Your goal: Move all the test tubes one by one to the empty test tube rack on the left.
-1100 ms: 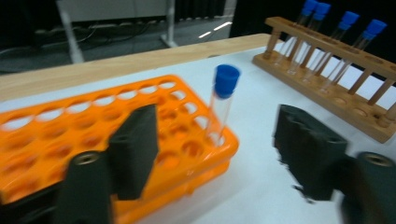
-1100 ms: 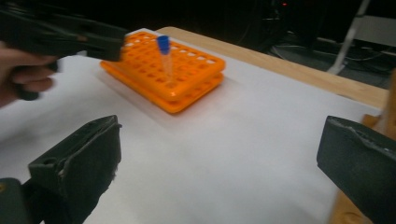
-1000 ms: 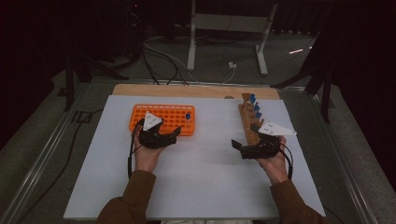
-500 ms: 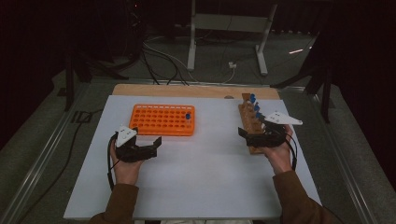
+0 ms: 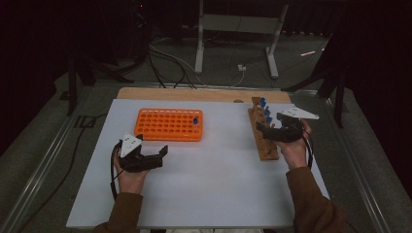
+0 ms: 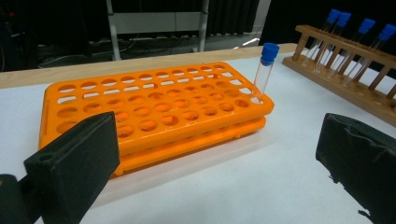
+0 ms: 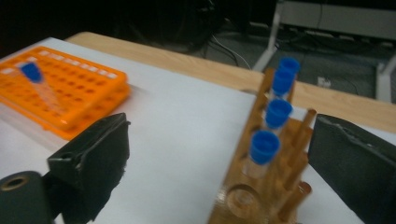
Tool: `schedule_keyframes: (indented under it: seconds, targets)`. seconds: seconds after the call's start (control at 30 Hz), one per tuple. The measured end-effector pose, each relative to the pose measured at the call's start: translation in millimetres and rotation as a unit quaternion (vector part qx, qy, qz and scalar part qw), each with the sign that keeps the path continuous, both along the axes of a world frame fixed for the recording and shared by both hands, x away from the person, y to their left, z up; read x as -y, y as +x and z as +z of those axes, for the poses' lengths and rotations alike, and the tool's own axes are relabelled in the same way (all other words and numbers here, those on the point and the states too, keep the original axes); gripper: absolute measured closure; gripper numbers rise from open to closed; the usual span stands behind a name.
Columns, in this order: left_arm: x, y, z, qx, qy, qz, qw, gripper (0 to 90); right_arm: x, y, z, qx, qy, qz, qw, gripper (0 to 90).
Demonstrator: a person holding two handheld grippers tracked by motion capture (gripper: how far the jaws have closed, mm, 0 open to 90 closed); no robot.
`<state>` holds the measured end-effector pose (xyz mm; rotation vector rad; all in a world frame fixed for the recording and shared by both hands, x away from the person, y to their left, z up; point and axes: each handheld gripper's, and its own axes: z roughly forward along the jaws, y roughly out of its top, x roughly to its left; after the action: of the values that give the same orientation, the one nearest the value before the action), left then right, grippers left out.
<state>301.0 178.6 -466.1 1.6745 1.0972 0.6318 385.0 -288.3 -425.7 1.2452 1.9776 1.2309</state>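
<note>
- I am holding the left gripper [image 5: 154, 154] low over the white table [image 5: 214, 184], just in front of the orange rack [image 5: 169, 124], with my forearm coming in from the bottom edge of the high view and the jaws pointing toward the rack's near side.
- Its jaws are standing spread wide with nothing between them; they have just been opening, and in the left gripper view I am seeing only bare table between them.
- I am reaching the right gripper [image 5: 266, 130] in from the right, at the near end of the wooden rack [image 5: 262, 141], hand tilted toward the row of tubes.
- Its jaws are spread too, though they have just been closing a little; in the right gripper view the nearest blue-capped tube [image 7: 262, 150] is sitting between them, and neither pad is pressing on it.
- The wooden rack is carrying four blue-capped tubes in a row, all leaning slightly.
- The orange rack is holding a single capped tube [image 6: 265, 70], standing in a hole at its far right corner; its other holes are sitting open.
</note>
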Motion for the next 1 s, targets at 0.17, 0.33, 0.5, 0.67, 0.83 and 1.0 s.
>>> schedule_keyframes:
  seconds: [0.17, 0.33, 0.5, 0.67, 0.83, 1.0]
  targets:
    - [-3.2, -0.7, -0.6, -0.003, -0.006, 0.012, 0.9999, 0.7, 7.5, 9.8, -10.5, -0.022, 0.0, -0.018, 0.9996, 26.9]
    - [-6.2, -0.3, -2.5, -0.006, -0.01, 0.02, 0.9997, 0.8, 12.0, 15.0, -18.7, -0.036, 0.002, -0.007, 0.9993, 57.0]
    - [-6.7, -0.6, -2.9, -0.007, -0.007, 0.022, 0.9997, 0.8, 12.2, 20.7, -24.2, -0.043, -0.004, -0.016, 0.9989, 68.8]
    - [-7.4, -0.5, -4.5, -0.01, -0.009, 0.024, 0.9996, 0.8, 11.2, 27.7, -30.9, -0.054, -0.011, -0.03, 0.998, 69.7]
    - [-8.0, -0.3, -5.0, -0.011, -0.007, 0.025, 0.9996, 0.8, 9.0, 30.1, -32.7, -0.048, -0.009, -0.035, 0.9982, 75.4]
    - [-7.9, 0.1, -5.7, -0.012, -0.002, 0.026, 0.9996, 0.8, 8.1, 29.9, -32.6, -0.045, -0.01, -0.041, 0.9981, 76.6]
